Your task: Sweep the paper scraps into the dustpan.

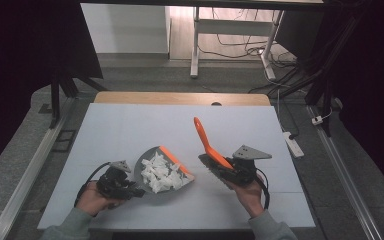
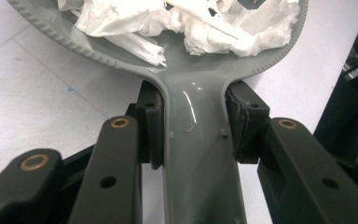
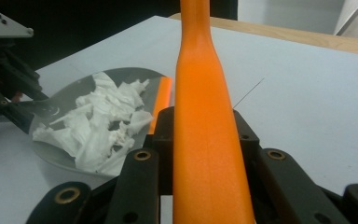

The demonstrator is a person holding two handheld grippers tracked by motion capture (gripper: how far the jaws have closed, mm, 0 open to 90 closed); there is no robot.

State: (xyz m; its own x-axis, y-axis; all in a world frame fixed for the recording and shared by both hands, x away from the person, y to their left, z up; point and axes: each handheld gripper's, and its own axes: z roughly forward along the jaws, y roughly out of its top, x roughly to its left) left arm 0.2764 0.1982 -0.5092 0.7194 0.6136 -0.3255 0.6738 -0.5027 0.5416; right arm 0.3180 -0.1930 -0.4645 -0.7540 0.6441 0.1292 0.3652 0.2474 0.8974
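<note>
The left gripper is clenched on the grey handle of a dustpan, its pads pressing both sides of the handle, as the left gripper view shows. The dustpan lies on the pale table near its front edge, tilted slightly, with an orange lip along its far side, and it carries a heap of torn white paper scraps. The right gripper is closed around the orange handle of a hand brush; the handle rises up and away toward the table's middle, while the dark bristle end sits low by the jaws, just right of the dustpan and apart from it. In the right gripper view the brush handle stands between the jaws, with the dustpan and scraps to the left. A wooden strip borders the table's far edge. Beyond it stand a white desk frame, loose cables on the floor and a power strip beside the table's right side.
</note>
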